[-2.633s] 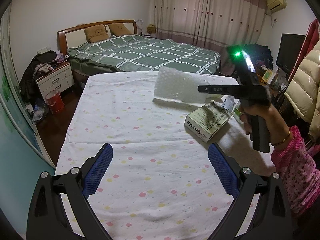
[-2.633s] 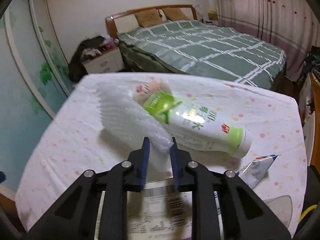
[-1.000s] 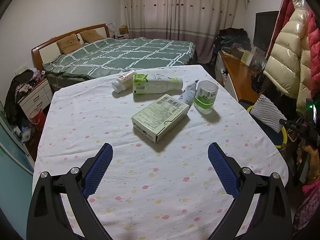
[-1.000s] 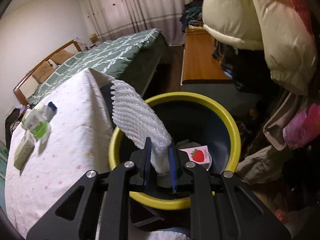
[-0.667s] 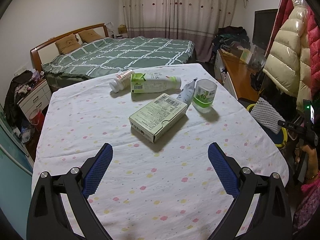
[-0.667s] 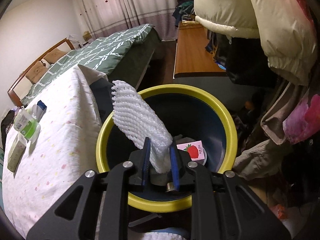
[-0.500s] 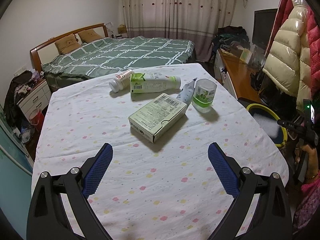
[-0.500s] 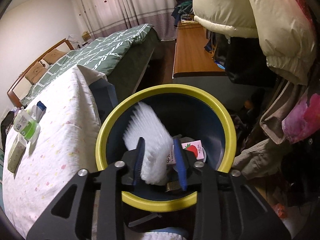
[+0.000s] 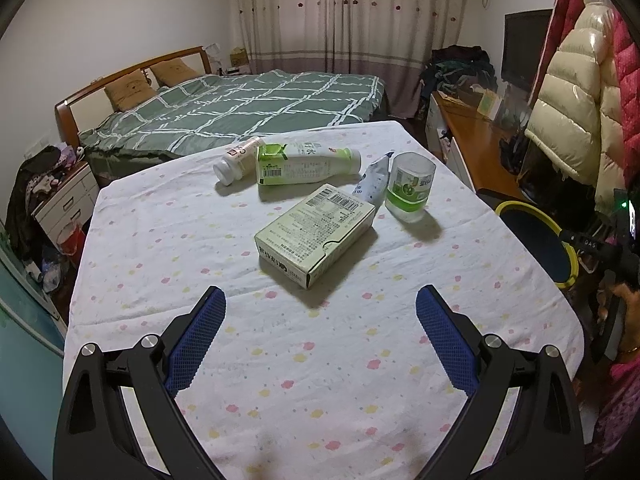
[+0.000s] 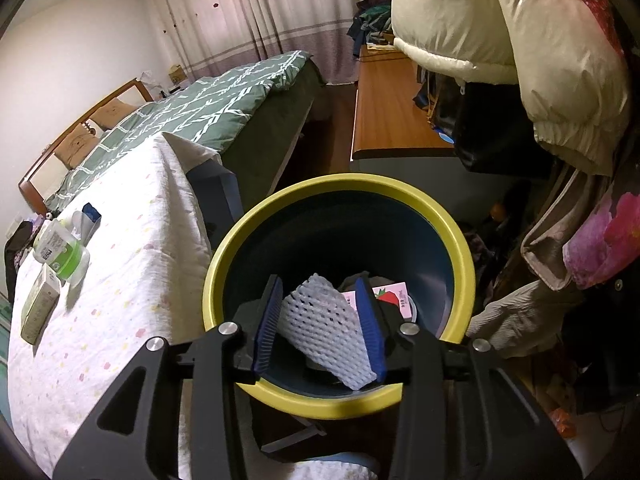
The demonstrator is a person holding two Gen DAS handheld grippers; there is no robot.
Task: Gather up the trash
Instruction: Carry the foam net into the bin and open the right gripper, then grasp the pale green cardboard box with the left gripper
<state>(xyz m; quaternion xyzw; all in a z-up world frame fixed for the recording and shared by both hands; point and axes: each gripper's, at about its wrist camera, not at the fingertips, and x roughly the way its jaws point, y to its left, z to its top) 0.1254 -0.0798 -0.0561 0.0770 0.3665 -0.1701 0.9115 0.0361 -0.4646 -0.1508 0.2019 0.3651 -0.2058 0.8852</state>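
My right gripper (image 10: 320, 326) is open above the yellow-rimmed bin (image 10: 248, 224). The white foam net (image 10: 324, 328) lies loose inside the bin, beside a strawberry carton (image 10: 394, 296). My left gripper (image 9: 320, 332) is open and empty over the near part of the table. On the table lie a green cardboard box (image 9: 316, 234), a green-and-white bottle (image 9: 304, 162) on its side, a small white bottle (image 9: 238, 159), a snack wrapper (image 9: 372, 180) and a clear cup (image 9: 410, 186) with a green label. The bin also shows in the left wrist view (image 9: 536, 240).
The table has a white dotted cloth (image 9: 192, 240). A green bed (image 9: 240, 112) stands behind it. A wooden desk (image 10: 396, 120) and hanging puffy coats (image 10: 500, 32) crowd the space around the bin. A nightstand (image 9: 60, 204) stands at the left.
My right gripper carried the foam net from the table to the bin, then opened. The net dropped into the bin. My left gripper stayed open over the table.
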